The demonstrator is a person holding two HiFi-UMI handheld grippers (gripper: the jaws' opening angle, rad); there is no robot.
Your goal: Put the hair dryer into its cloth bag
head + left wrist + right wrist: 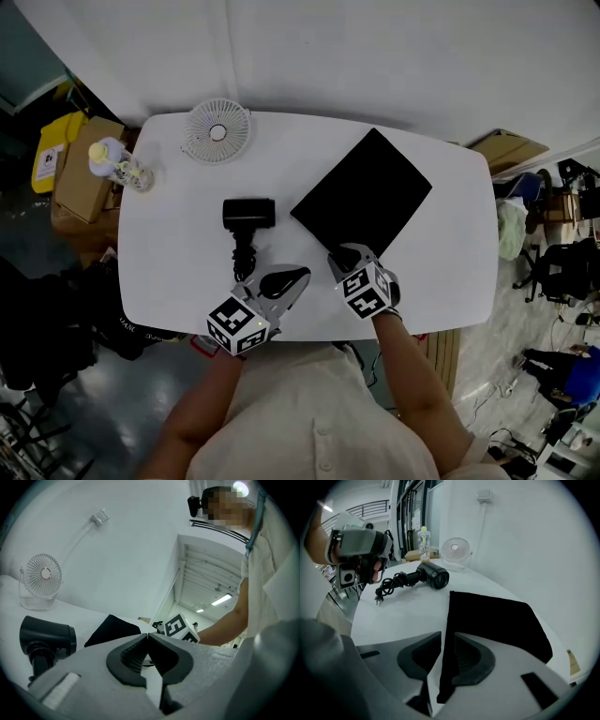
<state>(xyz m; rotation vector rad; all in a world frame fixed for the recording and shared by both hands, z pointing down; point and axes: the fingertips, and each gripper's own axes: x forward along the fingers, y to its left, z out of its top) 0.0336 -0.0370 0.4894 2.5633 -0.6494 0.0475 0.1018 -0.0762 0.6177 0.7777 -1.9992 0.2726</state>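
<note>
Right gripper view is showing the right gripper (443, 639) tipping down over the near edge of the black cloth bag (492, 620). Its jaws are standing apart with that edge between them, not pinching yet. The hair dryer (433, 577) is lying on the white table (403, 611), ahead and to the left. The left gripper (147, 637) is squeezing tight on nothing. I think the right jaws should be grabbing only the top layer, so the bag is opening.
</note>
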